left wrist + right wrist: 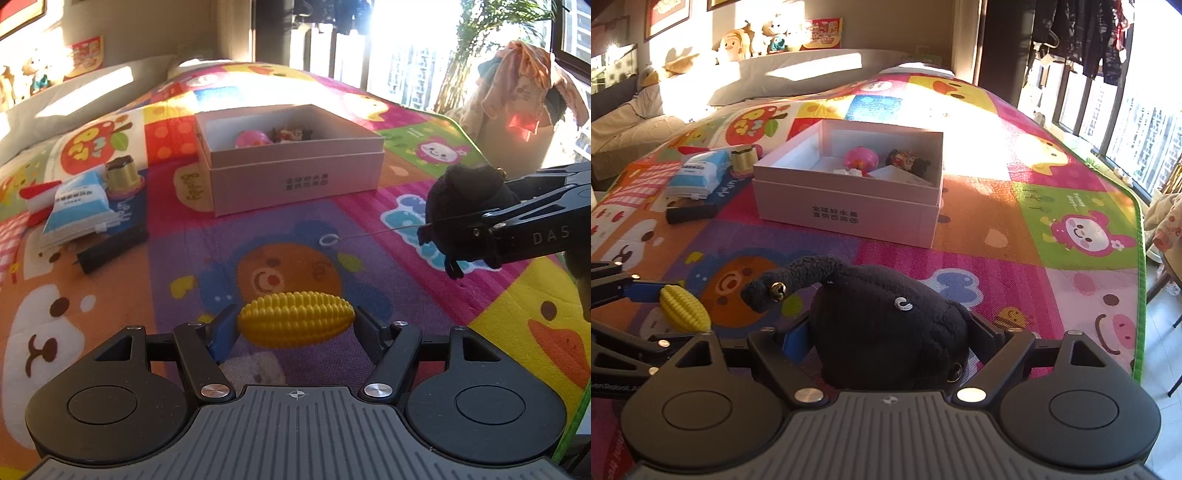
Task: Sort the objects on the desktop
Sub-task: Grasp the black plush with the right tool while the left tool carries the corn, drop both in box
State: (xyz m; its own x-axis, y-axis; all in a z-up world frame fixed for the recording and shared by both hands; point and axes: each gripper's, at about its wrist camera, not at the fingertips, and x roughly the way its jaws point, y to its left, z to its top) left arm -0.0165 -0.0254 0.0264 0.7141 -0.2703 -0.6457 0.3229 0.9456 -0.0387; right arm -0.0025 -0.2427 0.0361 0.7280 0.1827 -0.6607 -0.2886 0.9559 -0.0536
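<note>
Two held toys before the white box (295, 173) on a cartoon play mat (207, 258).
Left gripper (295, 325): jaws pinching a yellow toy corn cob (295, 319), held in front of the box. Right gripper (886, 332): jaws clamped on a black plush toy (886, 325), front right of the box. Inside the box: pink ball (861, 158), small figurine (908, 160). Left of the box: blue-white packet (79, 206), gold cup (123, 173), black bar (110, 249).

Home bedroom, cartoon play mat (997, 206), stuffed toys (750, 40) on a ledge, hanging clothes (1082, 33)
</note>
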